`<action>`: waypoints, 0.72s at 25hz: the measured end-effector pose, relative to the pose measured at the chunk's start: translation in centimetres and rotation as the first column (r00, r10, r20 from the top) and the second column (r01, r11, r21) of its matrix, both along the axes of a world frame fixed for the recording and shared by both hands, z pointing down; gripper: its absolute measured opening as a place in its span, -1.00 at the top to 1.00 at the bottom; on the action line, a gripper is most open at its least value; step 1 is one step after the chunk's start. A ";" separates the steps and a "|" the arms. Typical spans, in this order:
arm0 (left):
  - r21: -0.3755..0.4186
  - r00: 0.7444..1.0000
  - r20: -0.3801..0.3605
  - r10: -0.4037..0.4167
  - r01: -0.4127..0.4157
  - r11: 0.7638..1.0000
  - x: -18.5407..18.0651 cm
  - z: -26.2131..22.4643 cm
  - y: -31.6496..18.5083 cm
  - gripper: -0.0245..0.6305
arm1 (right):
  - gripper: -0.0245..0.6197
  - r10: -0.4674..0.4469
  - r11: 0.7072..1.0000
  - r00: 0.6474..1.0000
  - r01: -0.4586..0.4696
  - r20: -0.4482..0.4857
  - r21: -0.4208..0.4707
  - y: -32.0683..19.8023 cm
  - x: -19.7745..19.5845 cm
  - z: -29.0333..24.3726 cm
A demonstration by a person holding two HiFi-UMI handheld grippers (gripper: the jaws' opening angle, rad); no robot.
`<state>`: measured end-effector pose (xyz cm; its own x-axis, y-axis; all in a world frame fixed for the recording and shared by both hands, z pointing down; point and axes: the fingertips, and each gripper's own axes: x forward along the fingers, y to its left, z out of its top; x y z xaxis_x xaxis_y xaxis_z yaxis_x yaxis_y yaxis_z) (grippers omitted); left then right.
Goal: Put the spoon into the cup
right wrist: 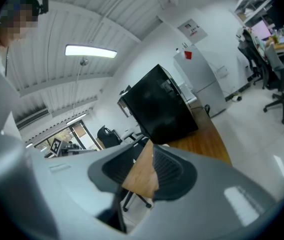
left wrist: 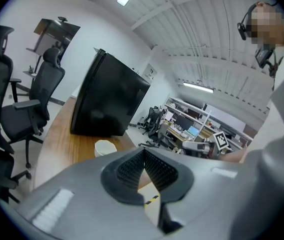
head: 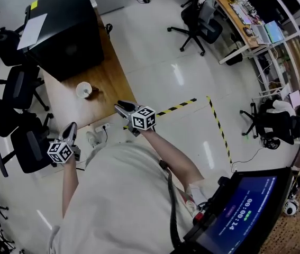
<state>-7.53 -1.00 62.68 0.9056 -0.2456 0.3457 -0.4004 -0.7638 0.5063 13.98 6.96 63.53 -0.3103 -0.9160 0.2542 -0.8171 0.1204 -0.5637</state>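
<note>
A white cup [head: 84,89] stands on the wooden table [head: 110,75], near its front end. A small dark thing [head: 94,91] lies just right of the cup, too small to name. In the left gripper view the cup [left wrist: 104,147] shows beyond the jaws. Both grippers hang in the air short of the table. My left gripper [head: 71,127] [left wrist: 144,153] is off the table's front left corner with its pads meeting at the tips and nothing in them. My right gripper [head: 119,107] [right wrist: 151,146] is at the front right edge, jaws a little apart and empty.
A big black box [head: 67,28] fills the far half of the table, with a white sheet [head: 33,29] beside it. Black office chairs [head: 21,89] [head: 30,148] stand left of the table. A power strip [head: 101,127] and yellow-black tape [head: 179,106] lie on the floor.
</note>
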 end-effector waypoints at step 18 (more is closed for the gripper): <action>-0.049 0.983 -0.118 -0.137 0.132 0.990 -3.1 -3.1 15.7 0.93 | 0.60 -0.039 0.999 0.998 0.038 0.055 0.005 13.5 -0.9 2.9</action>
<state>-10.67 14.69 59.63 0.9010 -0.3561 0.2478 -0.4320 -0.6845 0.5873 13.09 20.45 66.42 -0.3588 -0.9041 0.2322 -0.7793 0.1533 -0.6076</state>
